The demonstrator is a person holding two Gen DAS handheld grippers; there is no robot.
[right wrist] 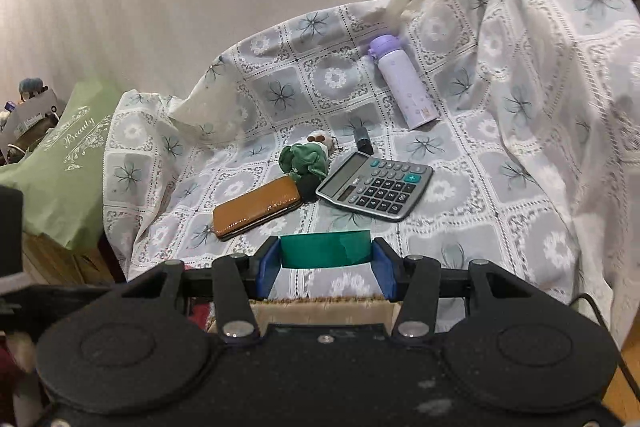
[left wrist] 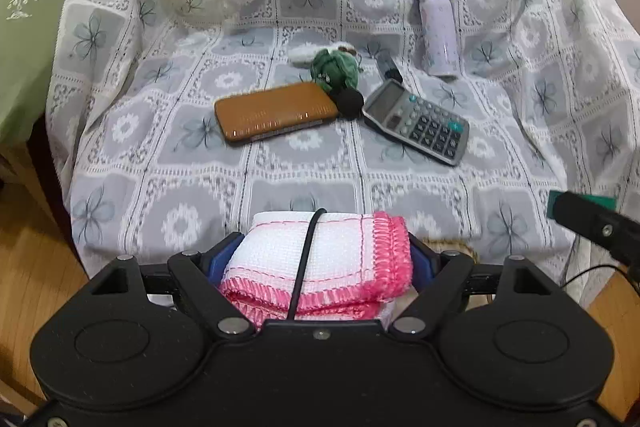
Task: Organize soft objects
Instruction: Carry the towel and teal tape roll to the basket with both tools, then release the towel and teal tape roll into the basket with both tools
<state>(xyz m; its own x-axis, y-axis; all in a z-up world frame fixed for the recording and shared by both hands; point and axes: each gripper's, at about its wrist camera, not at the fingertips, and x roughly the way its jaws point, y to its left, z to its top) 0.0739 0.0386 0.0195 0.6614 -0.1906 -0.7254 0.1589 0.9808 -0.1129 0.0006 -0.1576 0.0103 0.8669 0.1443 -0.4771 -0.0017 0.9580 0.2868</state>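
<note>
My left gripper (left wrist: 320, 263) is shut on a folded white towel with pink edging (left wrist: 340, 255), which fills the gap between the blue pads; a black cable runs over it. The right gripper (right wrist: 326, 259) is shut on a teal green object (right wrist: 325, 247) spanning its blue pads. In the left wrist view one right finger (left wrist: 592, 221) shows at the right edge with that green object (left wrist: 560, 205). Out on the patterned cloth (left wrist: 304, 183) lie a green plush toy (left wrist: 334, 69) (right wrist: 306, 161) and a small white plush (left wrist: 304, 51) (right wrist: 320, 139) behind it.
On the cloth also lie a brown case (left wrist: 274, 111) (right wrist: 256, 207), a calculator (left wrist: 418, 121) (right wrist: 376, 185), a purple bottle (left wrist: 438, 27) (right wrist: 402, 83), and small black items. A woven basket rim (right wrist: 320, 305) is under the right gripper. A green bag (left wrist: 28, 27) stands left.
</note>
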